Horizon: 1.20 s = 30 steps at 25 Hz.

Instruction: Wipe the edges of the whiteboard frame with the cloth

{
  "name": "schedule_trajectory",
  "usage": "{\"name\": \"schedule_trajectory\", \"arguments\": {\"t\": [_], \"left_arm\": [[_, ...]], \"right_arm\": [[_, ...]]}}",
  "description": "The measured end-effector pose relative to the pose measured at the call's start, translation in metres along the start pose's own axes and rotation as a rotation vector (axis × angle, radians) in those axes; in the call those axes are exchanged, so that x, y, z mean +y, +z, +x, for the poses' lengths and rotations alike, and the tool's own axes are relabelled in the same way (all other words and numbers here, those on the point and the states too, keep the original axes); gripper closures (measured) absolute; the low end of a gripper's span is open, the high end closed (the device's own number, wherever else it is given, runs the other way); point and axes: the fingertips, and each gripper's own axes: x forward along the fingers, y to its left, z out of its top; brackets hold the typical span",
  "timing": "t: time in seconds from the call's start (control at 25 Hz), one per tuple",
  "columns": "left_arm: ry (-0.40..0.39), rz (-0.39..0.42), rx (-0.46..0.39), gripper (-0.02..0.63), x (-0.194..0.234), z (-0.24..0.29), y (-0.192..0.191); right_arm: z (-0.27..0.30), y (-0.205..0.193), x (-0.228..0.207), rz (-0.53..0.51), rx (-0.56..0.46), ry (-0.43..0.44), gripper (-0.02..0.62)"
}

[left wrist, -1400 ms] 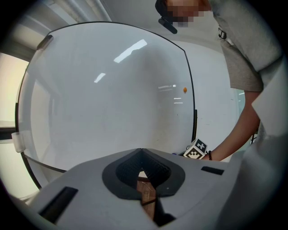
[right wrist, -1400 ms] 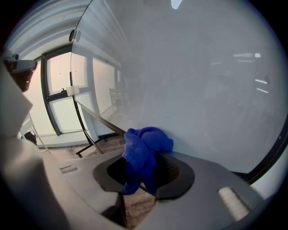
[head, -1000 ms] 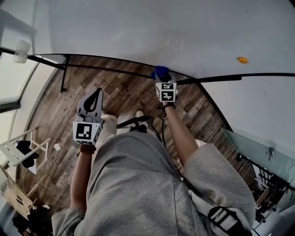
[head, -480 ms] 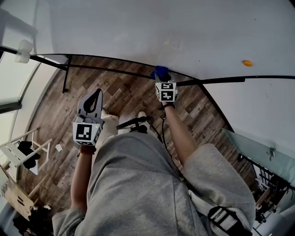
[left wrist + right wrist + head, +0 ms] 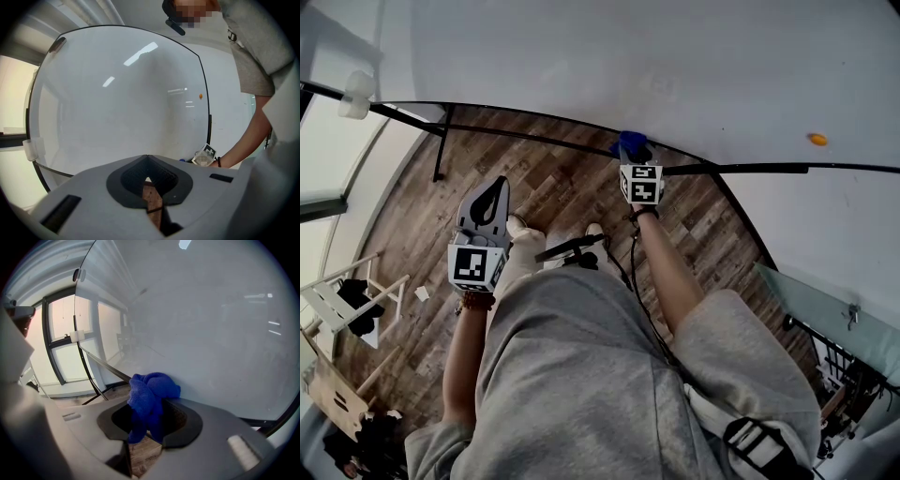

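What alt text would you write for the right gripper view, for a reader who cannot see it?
The right gripper has its jaws shut on a bunched blue cloth, held at the dark frame along the bottom of a large whiteboard. To the left are windows and wooden floor.

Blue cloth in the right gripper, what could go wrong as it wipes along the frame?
The blue cloth bulges loosely past the right gripper, so dragging along the whiteboard frame might tug it free. The wad is small, so the hard jaw tips could scrape the frame.
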Motion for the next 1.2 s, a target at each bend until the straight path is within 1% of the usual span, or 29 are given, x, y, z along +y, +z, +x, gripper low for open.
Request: {"name": "schedule_trajectory", "arguments": {"t": [0.12,0.52,0.72,0.88,1.08,1.2], "left_arm": [[0.008,0.001,-0.016,0.597,0.008,-0.003,0.002],[0.030,-0.004,-0.002,0.597,0.026,-0.015,-0.002],[0.032,-0.004,-0.022,0.597,0.032,-0.016,-0.001],[0.033,-0.014,0.005,0.597,0.040,-0.022,-0.010],[0.039,-0.020,-0.003,0.597,0.053,-0.025,-0.010],[0.047,-0.022,-0.025,0.597,0.061,-0.027,-0.005]], "right_arm": [[0.004,0.002,0.007,0.000,-0.003,0.006,0.451],[0.011,0.008,0.023,0.001,-0.003,0.003,0.451],[0.015,0.011,0.030,0.001,-0.001,0.005,0.451],[0.019,0.014,0.041,-0.003,-0.002,0.010,0.451],[0.024,0.018,0.052,-0.006,0.001,0.012,0.451],[0.028,0.021,0.059,-0.008,0.001,0.014,0.451]]}}
